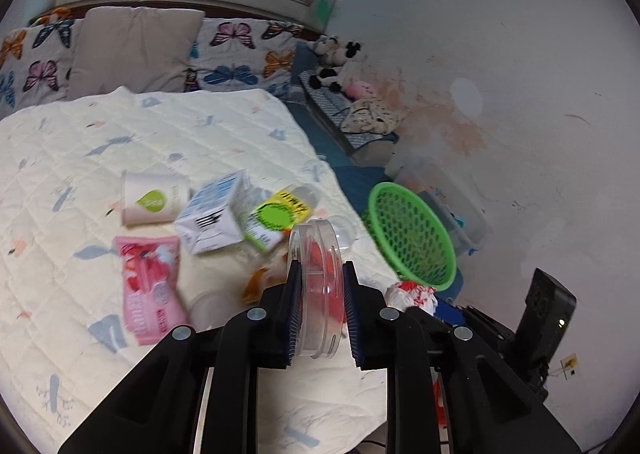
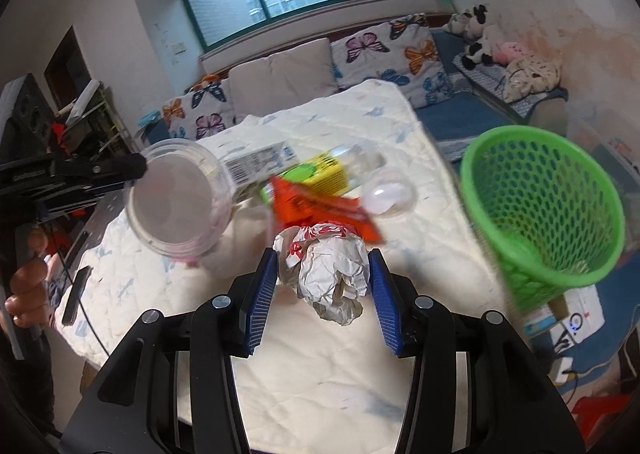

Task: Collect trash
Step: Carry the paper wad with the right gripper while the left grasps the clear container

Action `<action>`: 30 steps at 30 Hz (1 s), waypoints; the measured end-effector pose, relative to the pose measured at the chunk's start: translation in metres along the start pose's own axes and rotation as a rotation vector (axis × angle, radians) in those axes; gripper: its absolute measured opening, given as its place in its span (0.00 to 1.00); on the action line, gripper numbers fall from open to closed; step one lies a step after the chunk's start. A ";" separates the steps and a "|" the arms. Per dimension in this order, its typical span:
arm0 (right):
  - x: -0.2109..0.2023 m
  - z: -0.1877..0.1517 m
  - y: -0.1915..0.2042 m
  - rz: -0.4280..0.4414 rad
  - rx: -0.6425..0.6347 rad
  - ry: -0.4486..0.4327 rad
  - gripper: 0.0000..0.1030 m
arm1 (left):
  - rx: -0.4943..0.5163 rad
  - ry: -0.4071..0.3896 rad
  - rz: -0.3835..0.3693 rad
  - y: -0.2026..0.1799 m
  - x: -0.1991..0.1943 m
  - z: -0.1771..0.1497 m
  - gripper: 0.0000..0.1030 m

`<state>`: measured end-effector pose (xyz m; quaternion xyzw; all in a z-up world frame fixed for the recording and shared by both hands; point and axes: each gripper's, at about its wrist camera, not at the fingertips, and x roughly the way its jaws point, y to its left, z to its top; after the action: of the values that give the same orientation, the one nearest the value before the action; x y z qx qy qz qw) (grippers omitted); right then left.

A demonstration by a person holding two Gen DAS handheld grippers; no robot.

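Left gripper [image 1: 319, 308] fingers clamp a clear lid [image 1: 318, 286]; right gripper [image 2: 323, 294] fingers clamp crumpled paper [image 2: 330, 270].

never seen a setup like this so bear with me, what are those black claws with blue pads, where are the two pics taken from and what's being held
Those black claws are handheld two-finger grippers, one in each of a person's hands, each with a fisheye camera looking along its fingers. One picture is from the left gripper, the other from the right.

The left gripper is shut on a clear round plastic lid, held on edge. The right gripper is shut on a crumpled white and red paper wrapper.

Below them is a bed with a quilted cream cover. On it lie a paper cup, a white and blue carton, a pink packet and a bottle with a yellow-green label. The green mesh basket beside the bed is probably for the trash.
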<state>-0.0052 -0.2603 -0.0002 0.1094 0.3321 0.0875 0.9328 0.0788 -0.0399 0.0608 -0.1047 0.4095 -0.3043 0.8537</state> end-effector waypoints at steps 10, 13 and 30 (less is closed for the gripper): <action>0.000 0.026 -0.069 -0.144 0.061 -0.028 0.46 | 0.071 0.037 -0.102 -0.044 0.039 0.030 0.20; 0.008 0.030 -0.093 -0.194 0.079 -0.017 0.46 | 0.087 0.048 -0.121 -0.056 0.052 0.038 0.20; 0.026 0.026 -0.175 -0.325 0.175 0.007 0.68 | 0.182 0.150 -0.208 -0.129 0.148 0.063 0.19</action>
<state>0.0469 -0.4262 -0.0422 0.1350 0.3550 -0.0930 0.9204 0.1415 -0.2357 0.0625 -0.0459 0.4297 -0.4338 0.7906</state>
